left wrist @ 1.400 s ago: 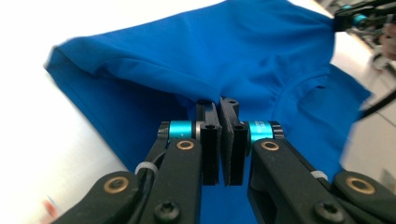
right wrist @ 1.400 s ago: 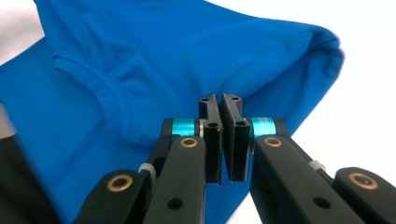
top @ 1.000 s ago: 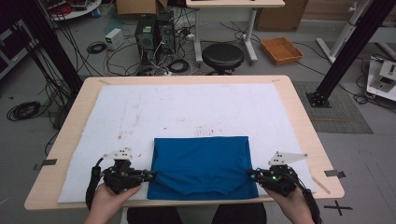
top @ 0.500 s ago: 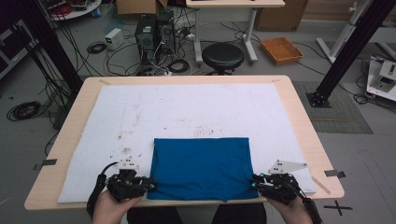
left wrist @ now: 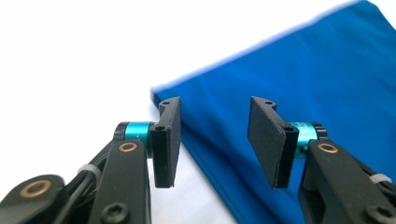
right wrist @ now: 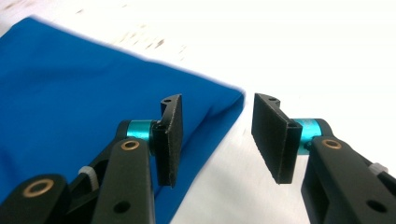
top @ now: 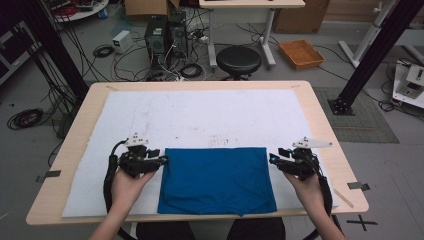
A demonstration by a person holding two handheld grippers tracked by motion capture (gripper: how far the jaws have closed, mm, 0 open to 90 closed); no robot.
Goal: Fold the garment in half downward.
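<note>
Folding this blue cloth (top: pixel 216 180) near the table's front edge, we judge it soft and light; both grippers (top: pixel 161 161) (top: pixel 274 159), just opening, stand empty beside its far corners, good places to pinch.

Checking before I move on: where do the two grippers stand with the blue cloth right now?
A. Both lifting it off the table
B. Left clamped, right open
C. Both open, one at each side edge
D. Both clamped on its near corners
C: the left gripper and right gripper have just been opening, nothing pinched, while the cloth lies flat on the table.
</note>
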